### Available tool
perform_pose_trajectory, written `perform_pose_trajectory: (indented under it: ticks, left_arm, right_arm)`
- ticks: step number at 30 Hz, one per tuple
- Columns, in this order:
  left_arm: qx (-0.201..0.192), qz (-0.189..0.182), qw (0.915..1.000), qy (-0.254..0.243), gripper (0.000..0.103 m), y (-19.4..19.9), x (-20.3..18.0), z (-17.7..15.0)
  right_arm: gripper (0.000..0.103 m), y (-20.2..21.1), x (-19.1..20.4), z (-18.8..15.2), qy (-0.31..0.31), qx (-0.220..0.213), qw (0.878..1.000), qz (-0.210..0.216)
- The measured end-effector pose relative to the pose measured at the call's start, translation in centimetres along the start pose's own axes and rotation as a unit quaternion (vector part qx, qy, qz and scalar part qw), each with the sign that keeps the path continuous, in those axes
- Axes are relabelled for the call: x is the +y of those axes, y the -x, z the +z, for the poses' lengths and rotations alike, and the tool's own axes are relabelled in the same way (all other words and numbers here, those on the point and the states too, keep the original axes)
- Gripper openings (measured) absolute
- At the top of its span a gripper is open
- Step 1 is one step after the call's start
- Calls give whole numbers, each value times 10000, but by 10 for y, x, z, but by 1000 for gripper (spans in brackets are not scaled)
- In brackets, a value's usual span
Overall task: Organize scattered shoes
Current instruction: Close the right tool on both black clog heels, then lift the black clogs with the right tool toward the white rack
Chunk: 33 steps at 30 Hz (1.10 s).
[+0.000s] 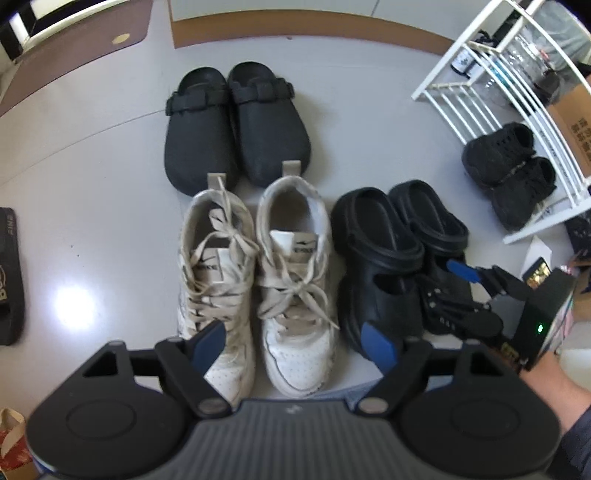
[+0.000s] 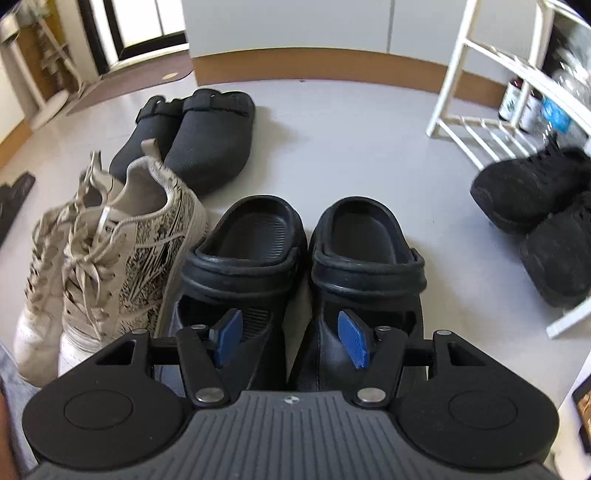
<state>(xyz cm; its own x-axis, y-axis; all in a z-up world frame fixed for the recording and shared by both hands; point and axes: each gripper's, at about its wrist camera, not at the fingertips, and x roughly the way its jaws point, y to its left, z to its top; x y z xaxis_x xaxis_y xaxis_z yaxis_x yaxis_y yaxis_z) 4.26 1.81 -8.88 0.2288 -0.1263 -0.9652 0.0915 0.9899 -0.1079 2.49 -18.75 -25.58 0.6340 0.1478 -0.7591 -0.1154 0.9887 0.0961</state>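
Note:
Three pairs stand side by side on the pale floor. The matte black clogs are farthest, the white lace-up sneakers are in the middle, and the glossy black clogs are to their right. My left gripper hangs open above the sneakers' toes and holds nothing. My right gripper is low over the glossy clogs, one blue pad dipping into each clog. The clogs' touching inner walls lie between the pads, and a gap shows beside each pad. In the left wrist view the right gripper comes in from the right.
A white slatted shoe rack stands at the right with black sneakers on its bottom shelf and a cardboard box behind. A dark slipper lies at the far left. A wall with a brown baseboard closes the back.

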Motion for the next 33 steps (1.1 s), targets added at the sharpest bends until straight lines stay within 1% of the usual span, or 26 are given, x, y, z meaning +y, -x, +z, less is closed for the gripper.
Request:
perform_pose_trajectory:
  ticks: [3, 6, 8, 10, 12, 17, 18, 19, 20, 22, 27, 33]
  left_arm:
    - [28, -37, 10000, 53, 83, -1, 1, 1]
    - [16, -30, 10000, 18, 83, -1, 0, 0]
    - [33, -28, 10000, 21, 83, -2, 0, -1]
    - [58, -11, 10000, 26, 83, -4, 1, -3]
    - [83, 12, 10000, 25, 83, -6, 1, -3]
    - [-9, 1, 10000, -44, 83, -3, -2, -1]
    - [-27, -1, 10000, -54, 83, -2, -2, -1]
    - [-35, -3, 10000, -58, 83, -1, -2, -1]
    - [-49, -10, 10000, -61, 83, 0, -2, -1]
    - [-69, -28, 10000, -61, 83, 2, -3, -1]
    - [-144, -76, 9998, -116, 83, 7, -8, -1]
    - [-188, -60, 9996, -213, 83, 8, -17, 0]
  right_arm:
    - [63, -7, 1, -2, -48, 74, 10000, 19]
    - [63, -12, 3, -2, -38, 46, 9999, -81]
    - [60, -16, 3, -1, -69, 48, 9999, -114]
    - [53, -23, 2, -1, -77, 63, 9998, -154]
    - [49, -27, -1, -1, -112, 47, 9998, -134]
    - [47, -38, -1, -1, -137, 54, 9998, -104]
    - [43, -40, -1, -1, -136, 56, 9998, -103]
    - [36, -40, -1, -1, -136, 57, 9998, -91]
    - [32, -40, 0, -1, -127, 69, 9998, -105]
    - [29, -39, 2, -1, -157, 136, 9996, -205]
    - [28, -35, -1, -6, -412, 164, 9989, -181]
    - [27, -18, -5, -3, -545, 173, 9977, -354]
